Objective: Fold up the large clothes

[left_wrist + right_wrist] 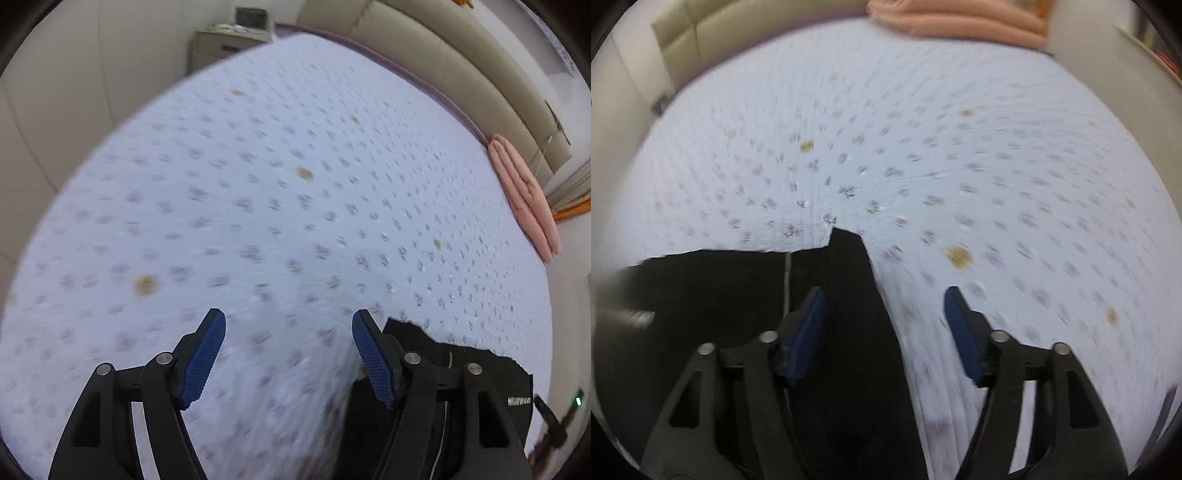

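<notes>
Blue-padded left gripper (288, 356) and right gripper (884, 334) both gape apart, holding nothing. Black garment (731, 295) lies on the floral bedsheet (258, 184) at seven o'clock in the right view; pink bedding (524, 195) beyond.

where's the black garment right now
The black garment lies on the floral bedsheet, lower left in the right wrist view under the open right gripper, and lower right beside the open left gripper.

Right gripper (884, 321) held wide apart over floral bedsheet (960, 166).
Black garment (738, 295) laid beneath its left finger; pink quilt (960, 22) seen far beyond.
</notes>
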`<state>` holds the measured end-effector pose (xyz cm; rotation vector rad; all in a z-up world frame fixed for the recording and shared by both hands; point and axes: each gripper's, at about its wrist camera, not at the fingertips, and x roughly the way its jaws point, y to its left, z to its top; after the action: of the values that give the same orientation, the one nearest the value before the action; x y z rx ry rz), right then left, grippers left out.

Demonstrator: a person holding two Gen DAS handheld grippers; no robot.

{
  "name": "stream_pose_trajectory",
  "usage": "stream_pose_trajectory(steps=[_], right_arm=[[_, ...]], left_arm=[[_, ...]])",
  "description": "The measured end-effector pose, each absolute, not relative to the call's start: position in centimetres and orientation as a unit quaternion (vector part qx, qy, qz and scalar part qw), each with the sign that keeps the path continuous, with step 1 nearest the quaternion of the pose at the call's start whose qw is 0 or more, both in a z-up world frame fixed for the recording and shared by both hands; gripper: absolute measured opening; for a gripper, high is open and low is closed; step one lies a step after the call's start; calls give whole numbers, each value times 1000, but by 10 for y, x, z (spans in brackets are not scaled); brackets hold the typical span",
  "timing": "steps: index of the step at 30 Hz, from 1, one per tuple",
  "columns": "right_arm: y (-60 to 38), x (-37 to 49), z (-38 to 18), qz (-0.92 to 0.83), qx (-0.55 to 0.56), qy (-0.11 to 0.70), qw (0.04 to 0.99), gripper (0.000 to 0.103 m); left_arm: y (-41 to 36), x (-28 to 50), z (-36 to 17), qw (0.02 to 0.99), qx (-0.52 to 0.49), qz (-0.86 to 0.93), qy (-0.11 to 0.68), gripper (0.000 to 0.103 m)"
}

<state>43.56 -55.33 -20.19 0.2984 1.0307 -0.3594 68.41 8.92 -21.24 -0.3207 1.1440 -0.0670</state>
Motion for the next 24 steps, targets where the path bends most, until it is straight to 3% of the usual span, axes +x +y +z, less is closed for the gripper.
stream_pose_trajectory(steps=[5, 11, 15, 18, 20, 24], right_arm=[[-501, 364, -174, -135, 149, 490, 848, 65], [-416, 359, -149, -37, 115, 476, 871, 65], [-378, 395, -155, -4, 87, 481, 872, 64], [-363, 409, -198, -4, 48, 527, 848, 65], [-364, 413, -240, -4, 52, 551, 833, 65], [-370, 411, -248, 2, 68, 534, 843, 65]], left_arm=[[54, 606, -160, 856, -91, -74, 504, 73], [-85, 507, -141, 854, -9, -203, 479, 73], [-169, 472, -167, 834, 37, -252, 490, 73], [-181, 473, -216, 811, -10, -233, 536, 73], [-187, 473, -241, 812, 16, -223, 539, 72], [-188, 471, -240, 818, 31, -223, 529, 71]])
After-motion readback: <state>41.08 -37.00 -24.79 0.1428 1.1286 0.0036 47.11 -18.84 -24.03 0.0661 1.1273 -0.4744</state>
